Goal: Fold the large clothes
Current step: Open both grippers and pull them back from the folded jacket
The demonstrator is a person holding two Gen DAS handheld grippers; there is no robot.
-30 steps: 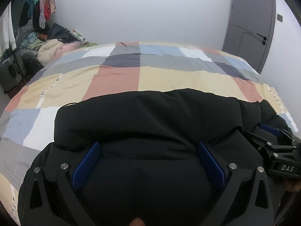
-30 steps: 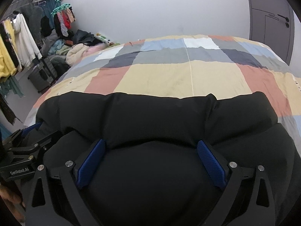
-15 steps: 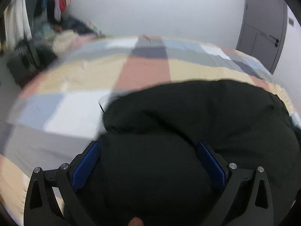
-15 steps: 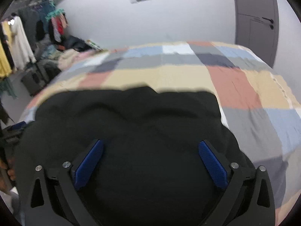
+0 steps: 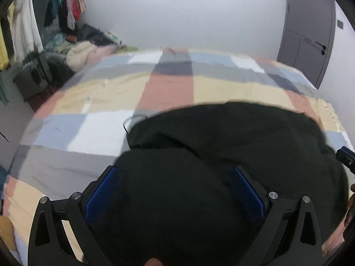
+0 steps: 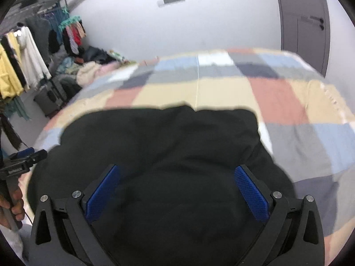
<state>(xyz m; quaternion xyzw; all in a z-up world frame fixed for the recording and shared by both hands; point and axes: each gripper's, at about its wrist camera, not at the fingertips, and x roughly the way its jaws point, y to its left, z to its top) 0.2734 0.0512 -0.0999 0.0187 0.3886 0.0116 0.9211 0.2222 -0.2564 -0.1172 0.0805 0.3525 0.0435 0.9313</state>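
Black garment (image 5: 233,146), bulky and dark, heaped on near part of checked bedspread (image 5: 168,88), filling lower half of both views. Left gripper (image 5: 175,190) spread wide, blue pads (image 5: 102,194) either side of the cloth bulge; grip on fabric not discernible. Right gripper (image 6: 177,190) likewise spread wide over the mound (pads (image 6: 251,194) clear of each other), hold unclear too. Thin dark loop at garment's far left edge. Far half of bedspread bare, right side also bare. Beyond left bed edge: clothes pile (image 6: 88,71), dark suitcase (image 6: 50,97), hanging clothes rack (image 6: 24,64). White wall behind, grey door (image 6: 304,26) far right.
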